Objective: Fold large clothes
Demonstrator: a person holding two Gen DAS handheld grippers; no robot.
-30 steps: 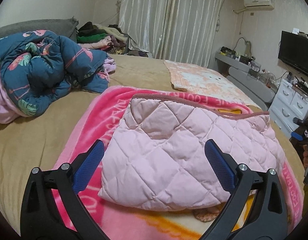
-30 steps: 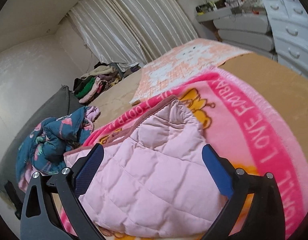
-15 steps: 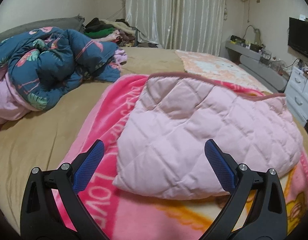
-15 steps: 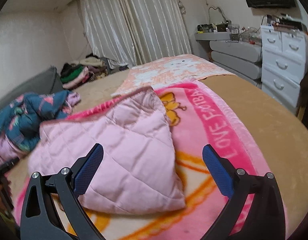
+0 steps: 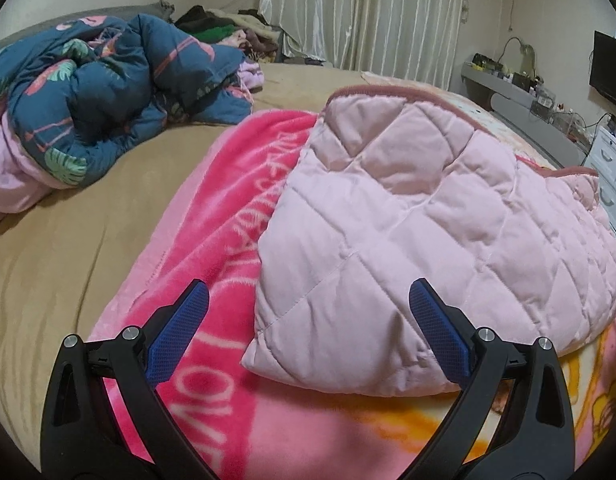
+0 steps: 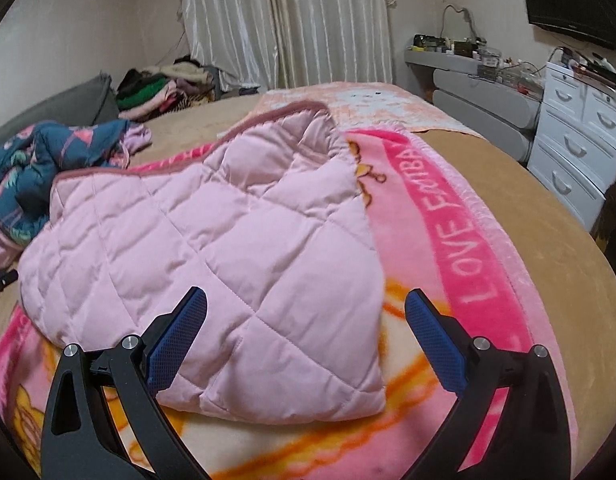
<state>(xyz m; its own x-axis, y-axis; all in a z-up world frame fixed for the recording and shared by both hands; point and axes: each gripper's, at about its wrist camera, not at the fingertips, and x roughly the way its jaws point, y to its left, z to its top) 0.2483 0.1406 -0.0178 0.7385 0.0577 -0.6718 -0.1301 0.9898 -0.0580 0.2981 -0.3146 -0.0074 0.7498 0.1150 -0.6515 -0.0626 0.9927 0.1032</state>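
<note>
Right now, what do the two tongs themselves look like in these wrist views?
Both match. The left tongs and right tongs each have two black, curved plastic arms with slot cut-outs and silver round bolt heads. Each fingertip carries a blue pad with a fine textured grid. No cables, markings, hands or sleeves show.

The pink quilted garment (image 5: 428,220) at centre frame is soft matt padded cloth, stitched in diamonds, with a darker ribbed trim. Under it the pink blanket (image 5: 227,216) looks plush and fleecy, slightly shiny. The bed sheet (image 5: 67,248) at left is smooth matt tan fabric. The left gripper (image 5: 308,328) and right gripper (image 6: 305,328) at the bottom have matt black plastic arms, dimpled blue rubbery pads and bright metal screws. The curtains (image 6: 287,20) at top are glossy, satin-like. The white drawers (image 6: 580,132) at right look smooth and semi-gloss.
</note>
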